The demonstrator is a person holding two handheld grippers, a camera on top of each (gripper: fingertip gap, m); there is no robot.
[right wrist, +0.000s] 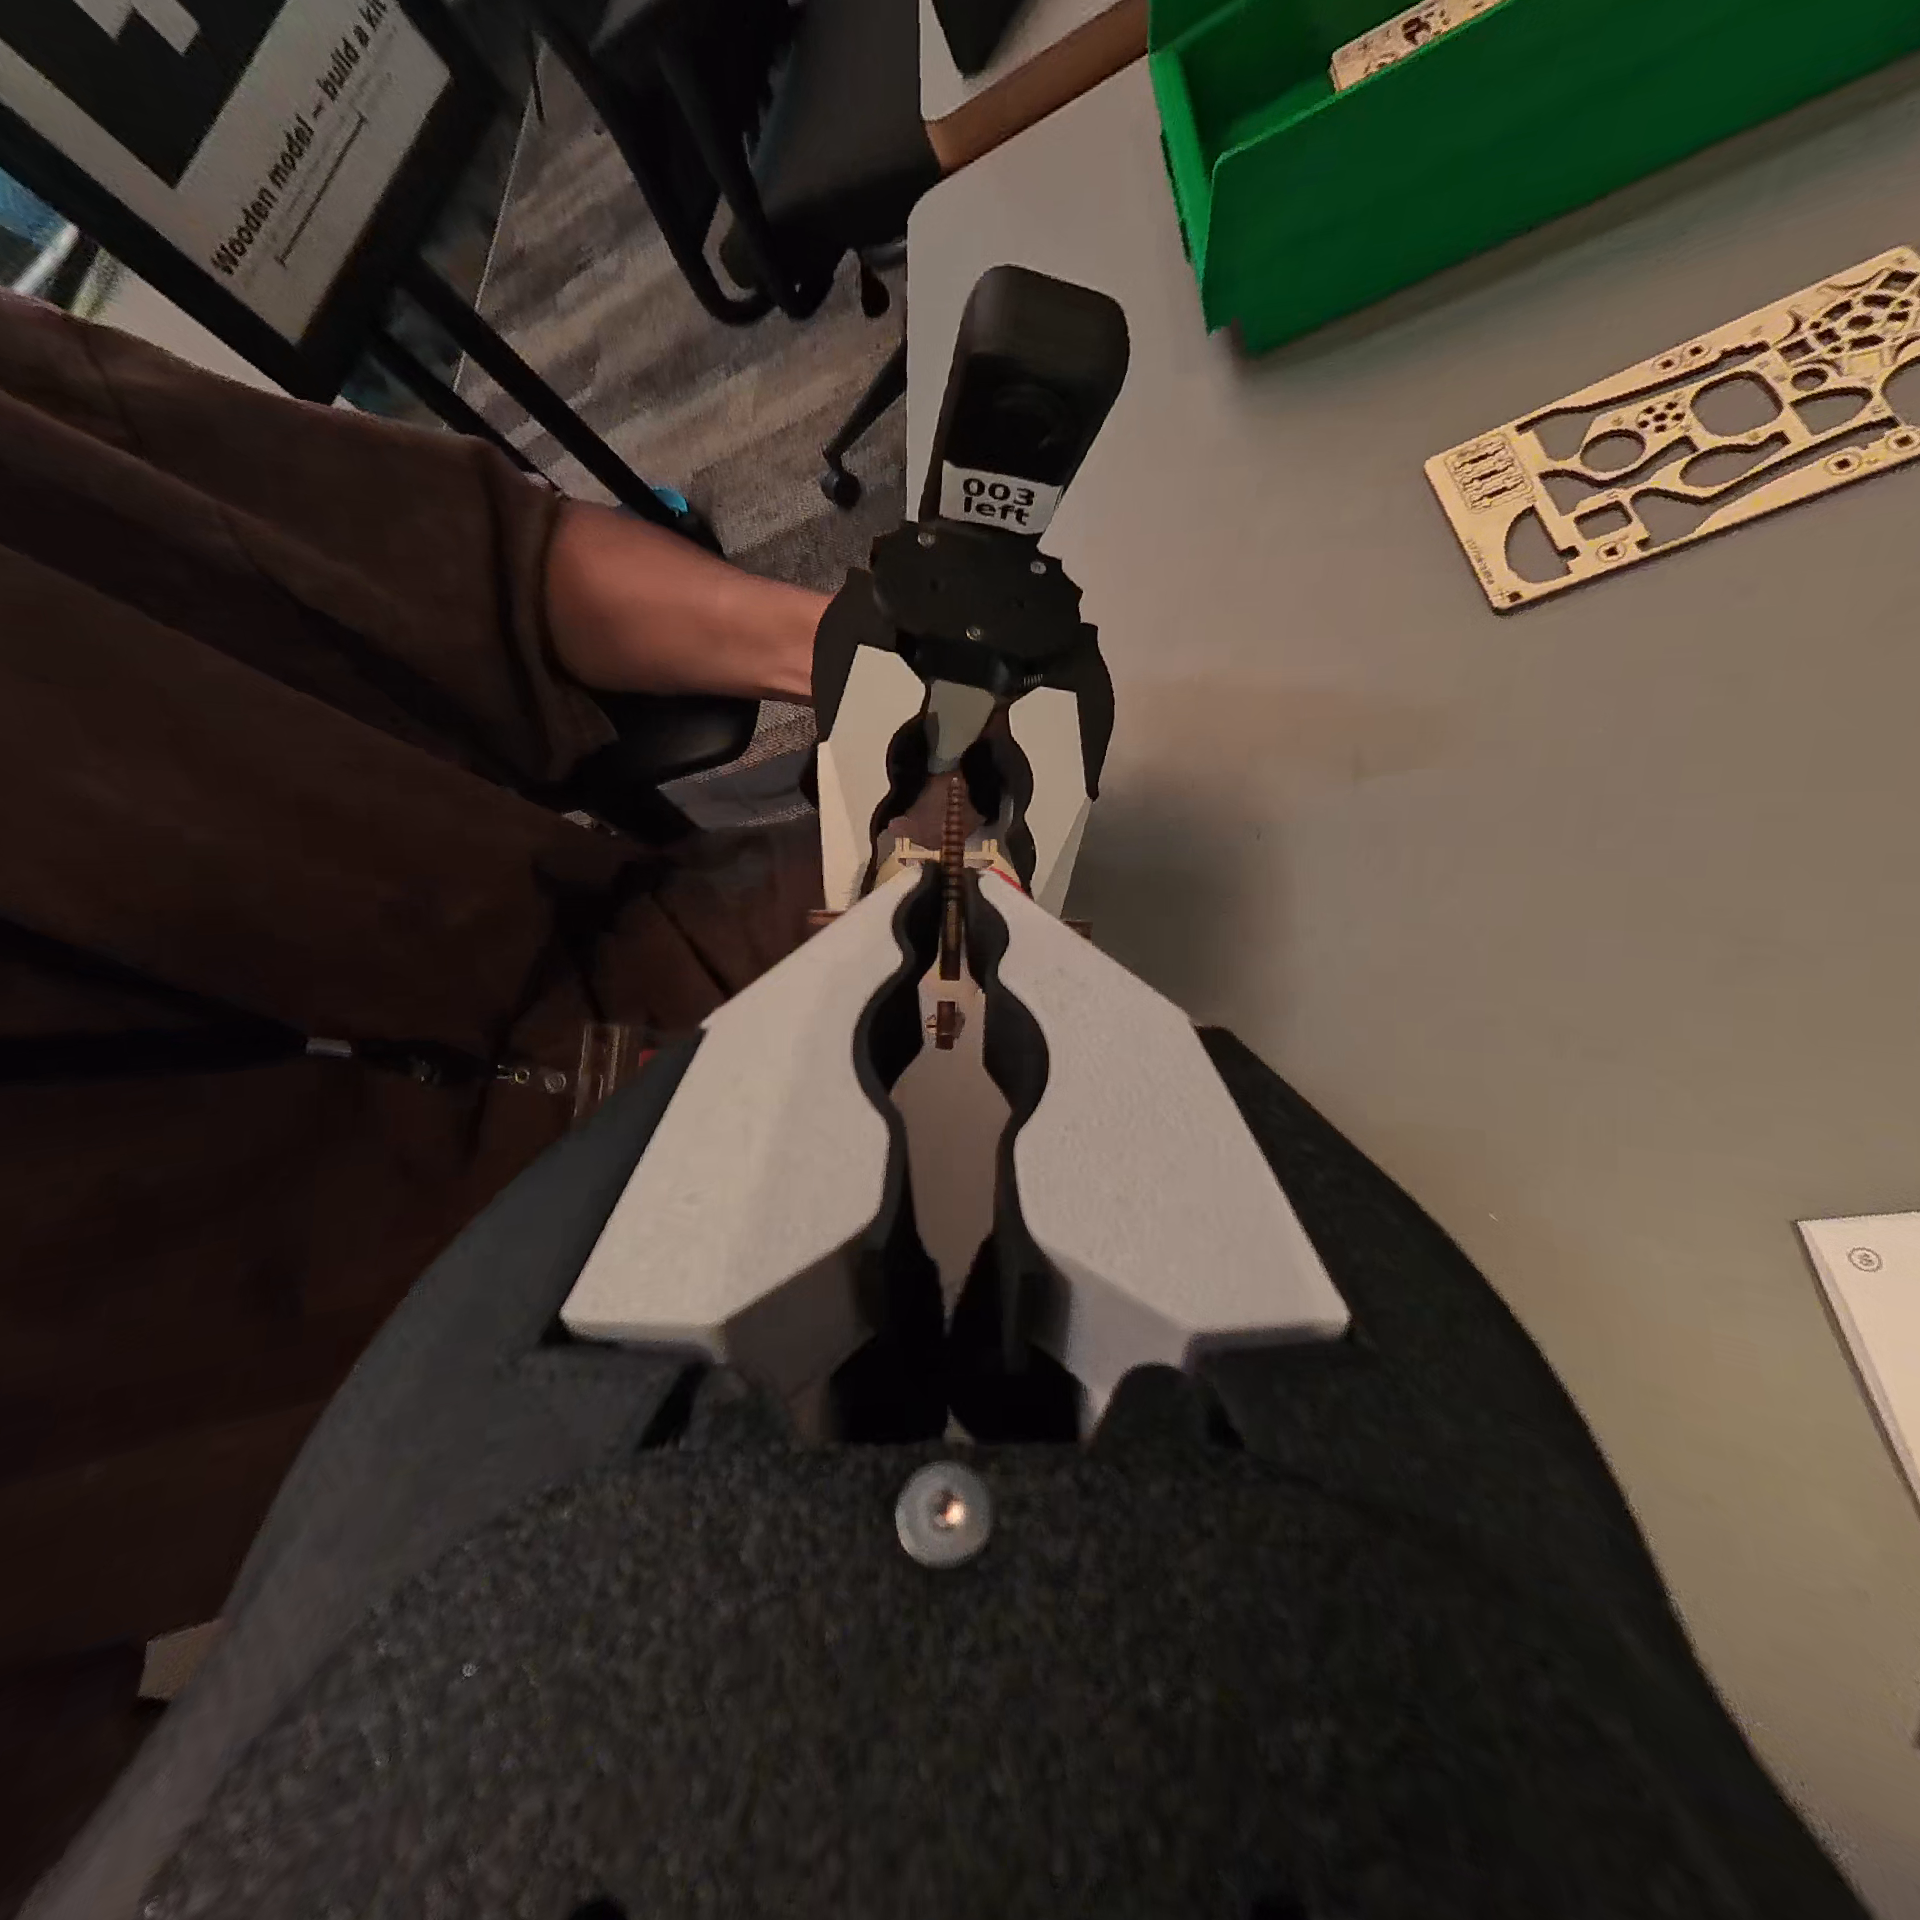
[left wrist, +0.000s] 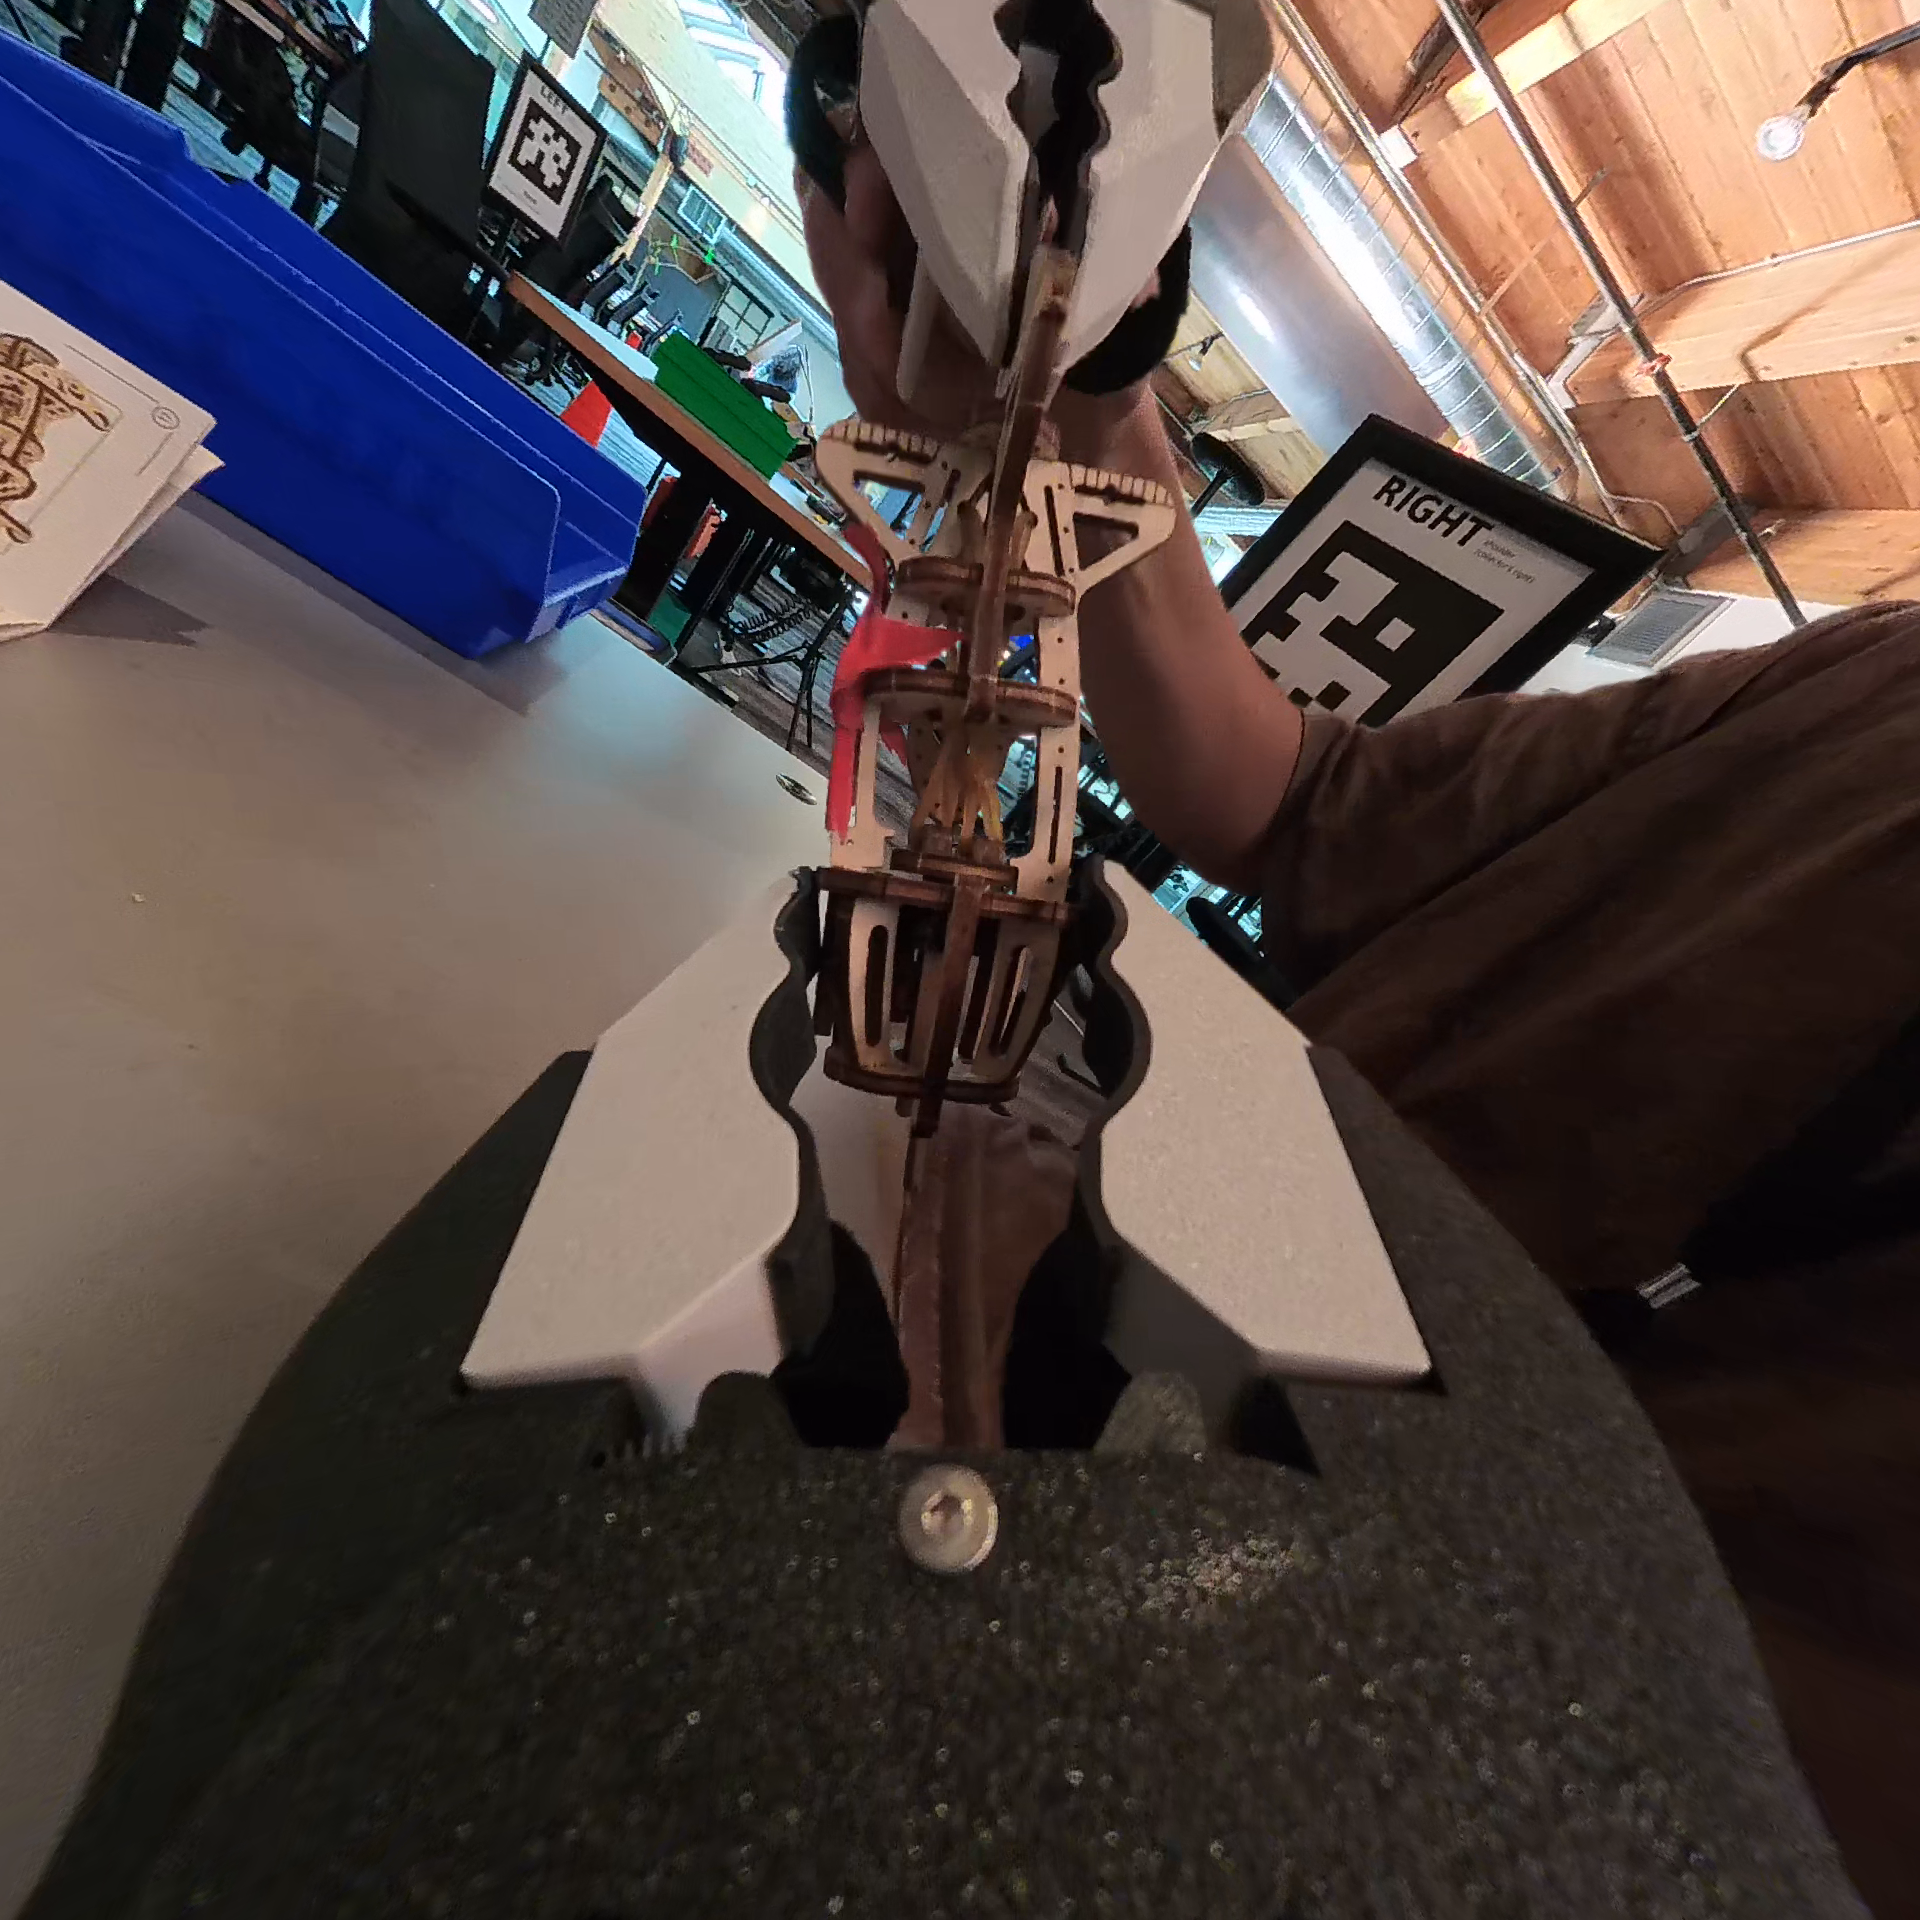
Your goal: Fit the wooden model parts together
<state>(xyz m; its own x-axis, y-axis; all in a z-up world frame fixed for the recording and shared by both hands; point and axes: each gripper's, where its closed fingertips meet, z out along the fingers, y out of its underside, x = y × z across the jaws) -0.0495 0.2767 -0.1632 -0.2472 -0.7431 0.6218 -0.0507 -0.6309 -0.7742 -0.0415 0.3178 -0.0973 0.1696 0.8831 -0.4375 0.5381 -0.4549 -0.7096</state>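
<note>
While the left gripper (left wrist: 940, 997) pinched the wooden model (left wrist: 961, 727) at its slatted base, the right gripper (left wrist: 1023, 239) clamped its far tip — both held it aloft above the table (left wrist: 312, 935). From the right wrist, the right gripper (right wrist: 951, 925) nipped a thin toothed strip (right wrist: 951, 904); light, brittle laser-cut ply — best gripped at the ringed frames.

My left gripper (left wrist: 951, 997) and right gripper (right wrist: 948, 971) both have white angular fingers with wavy black inner pads on speckled black foam-ish bodies. Silver screw (left wrist: 948, 1524) dead centre, and I'm in brown sleeves (left wrist: 1558, 831).
</note>
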